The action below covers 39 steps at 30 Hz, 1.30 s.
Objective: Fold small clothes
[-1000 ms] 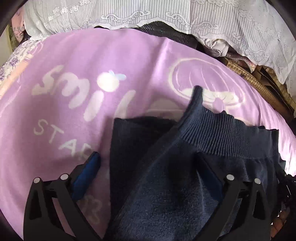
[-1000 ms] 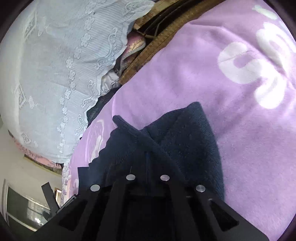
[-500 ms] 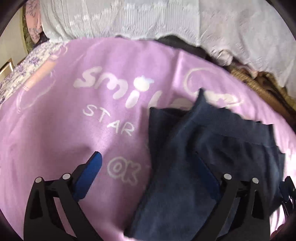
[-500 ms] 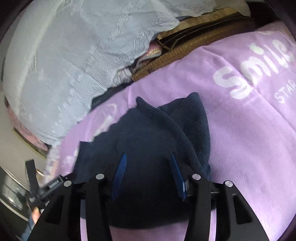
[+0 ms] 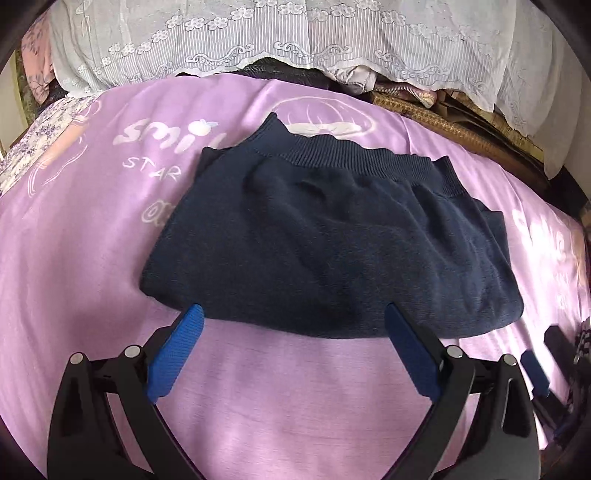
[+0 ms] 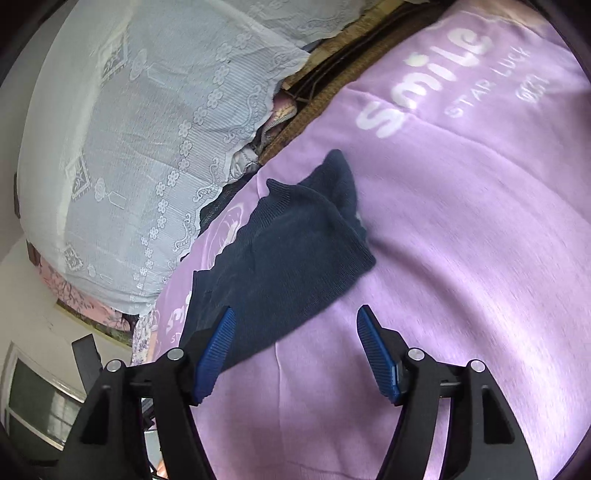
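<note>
Navy knit garment (image 5: 325,243) is lying folded on the purple blanket (image 5: 288,398) covering the bed, roughly mid-bed, ribbed waistband (image 5: 354,158) pointing toward the far edge where the white lace cloth (image 5: 280,33) is hanging. Long axis is running side to side across the left wrist view, fold edge nearest the camera. Left gripper (image 5: 293,325) is sitting just short of that near fold edge, jaws spread wide, nothing between them, blue pads (image 5: 177,350) clear of the fabric; garment is lying straight ahead of it, centred between the jaws. Right gripper (image 6: 295,336) is also standing apart, jaws having just been opening, and nothing is clamped; only bare blanket is showing in the gap, while the garment (image 6: 280,266) is lying ahead and off to its left, one corner reaching close to the left pad (image 6: 216,354); can't tell if it is touching. Judging from this, both hands are off the cloth and the fold looks placed, slightly rumpled below the waistband. Left hand looks better lined up for any next grab or press, since the garment is lying squarely in front of it; right would need to swing toward its left first. Next move probably turns on that near fold edge.
</note>
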Motion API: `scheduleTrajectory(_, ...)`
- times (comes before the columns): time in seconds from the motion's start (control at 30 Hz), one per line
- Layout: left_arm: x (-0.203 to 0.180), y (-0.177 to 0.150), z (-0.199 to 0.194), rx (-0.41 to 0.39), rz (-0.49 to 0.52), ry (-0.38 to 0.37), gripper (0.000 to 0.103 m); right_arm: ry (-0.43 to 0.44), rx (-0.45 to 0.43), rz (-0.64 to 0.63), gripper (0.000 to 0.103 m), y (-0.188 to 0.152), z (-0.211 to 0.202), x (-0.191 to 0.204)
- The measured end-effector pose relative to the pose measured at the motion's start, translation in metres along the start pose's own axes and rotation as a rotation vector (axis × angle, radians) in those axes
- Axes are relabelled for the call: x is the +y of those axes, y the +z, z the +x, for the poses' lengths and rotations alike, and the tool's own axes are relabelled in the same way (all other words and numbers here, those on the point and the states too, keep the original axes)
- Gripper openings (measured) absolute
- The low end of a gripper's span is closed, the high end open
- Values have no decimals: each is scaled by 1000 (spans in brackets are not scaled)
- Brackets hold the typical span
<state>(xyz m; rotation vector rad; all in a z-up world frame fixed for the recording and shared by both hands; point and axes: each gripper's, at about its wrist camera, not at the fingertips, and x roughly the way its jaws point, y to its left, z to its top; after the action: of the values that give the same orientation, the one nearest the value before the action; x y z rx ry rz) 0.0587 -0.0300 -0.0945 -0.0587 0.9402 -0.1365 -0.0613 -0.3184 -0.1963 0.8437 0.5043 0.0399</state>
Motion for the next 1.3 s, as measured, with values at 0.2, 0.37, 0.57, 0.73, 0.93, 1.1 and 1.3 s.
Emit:
scheduleTrajectory(0.2, -1, 14, 15, -20, -61, 43, 96, -13, 5, 79, 69, 8, 22, -16)
scheduleTrajectory(0.37, 6, 19, 42, -16, -43, 83, 97, -53, -16, 111, 68, 28, 52, -14)
scheduleTrajectory(0.57, 1, 22, 37, -65, -17, 97, 97, -144, -73, 33, 67, 36, 84, 4)
scheduleTrajectory(0.73, -6, 24, 9, -163, -10, 39, 97, -115, -92, 58, 53, 40, 81, -5)
scheduleTrajectory(0.93, -26, 29, 36, -105, 31, 69, 97, -116, -100, 62, 51, 40, 81, -6)
scheduleTrajectory(1.1, -28, 24, 50, -95, 44, 75, 99, -113, -100, 47, 57, 40, 83, -4)
scheduleTrajectory(1.3, -29, 21, 49, -112, 45, 77, 99, -109, -106, 43, 58, 41, 83, -4)
